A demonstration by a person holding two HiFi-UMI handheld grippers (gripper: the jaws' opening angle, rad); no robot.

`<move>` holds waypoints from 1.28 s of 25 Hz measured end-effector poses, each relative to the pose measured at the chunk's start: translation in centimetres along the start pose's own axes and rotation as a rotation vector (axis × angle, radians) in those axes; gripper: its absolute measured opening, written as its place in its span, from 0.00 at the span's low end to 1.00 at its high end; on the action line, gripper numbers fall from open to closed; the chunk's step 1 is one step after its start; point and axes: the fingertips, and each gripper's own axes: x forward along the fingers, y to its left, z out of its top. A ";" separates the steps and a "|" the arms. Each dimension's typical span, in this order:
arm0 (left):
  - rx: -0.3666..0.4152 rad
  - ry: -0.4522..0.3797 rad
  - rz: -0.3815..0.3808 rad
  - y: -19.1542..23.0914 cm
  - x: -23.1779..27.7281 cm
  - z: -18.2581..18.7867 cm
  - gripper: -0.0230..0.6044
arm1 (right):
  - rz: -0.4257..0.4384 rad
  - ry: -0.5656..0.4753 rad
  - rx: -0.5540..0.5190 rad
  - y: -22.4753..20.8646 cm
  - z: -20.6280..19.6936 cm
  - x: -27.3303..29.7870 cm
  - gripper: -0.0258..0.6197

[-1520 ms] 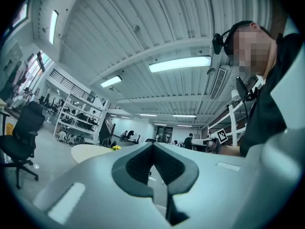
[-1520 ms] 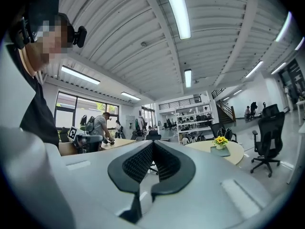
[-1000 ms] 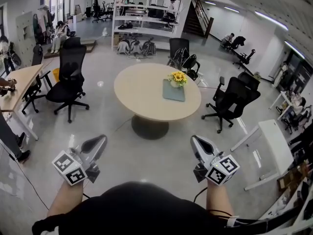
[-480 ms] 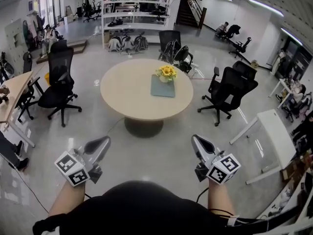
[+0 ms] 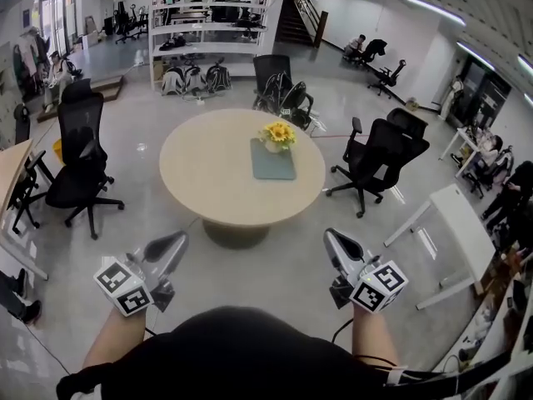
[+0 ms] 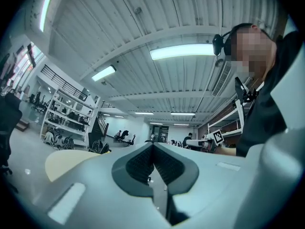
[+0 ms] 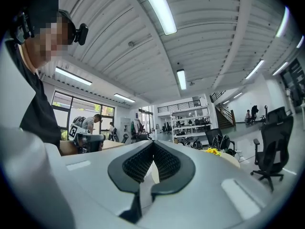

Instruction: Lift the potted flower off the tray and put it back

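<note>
On the far table (image 5: 208,169), a potted flower (image 5: 278,134) is set on a tray (image 5: 273,163).
Left gripper (image 5: 175,238) and right gripper (image 5: 331,237) are held closed (both empty).

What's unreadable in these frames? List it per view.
- Head view: the flower is too small to read, so how its pot sits on the tray is unclear.
- Left gripper view: flower and tray are hidden behind the left gripper body. Only an edge of the table shows.
- Right gripper view: the tray is hidden behind the right gripper body. Only the flower's top peeks over it, tiny.
</note>
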 end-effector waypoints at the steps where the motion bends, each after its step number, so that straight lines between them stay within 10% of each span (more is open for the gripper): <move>1: 0.004 -0.003 -0.008 1.4 -0.1 0.7 0.03 | -0.005 -0.003 -0.005 0.5 0.2 1.3 0.06; 18: -0.017 0.029 -0.011 20.2 0.4 2.4 0.03 | -0.057 0.033 0.048 -1.0 -1.6 19.9 0.06; 32: 0.007 0.029 0.071 21.5 17.7 0.5 0.02 | 0.095 0.050 0.053 -18.6 -0.5 26.3 0.06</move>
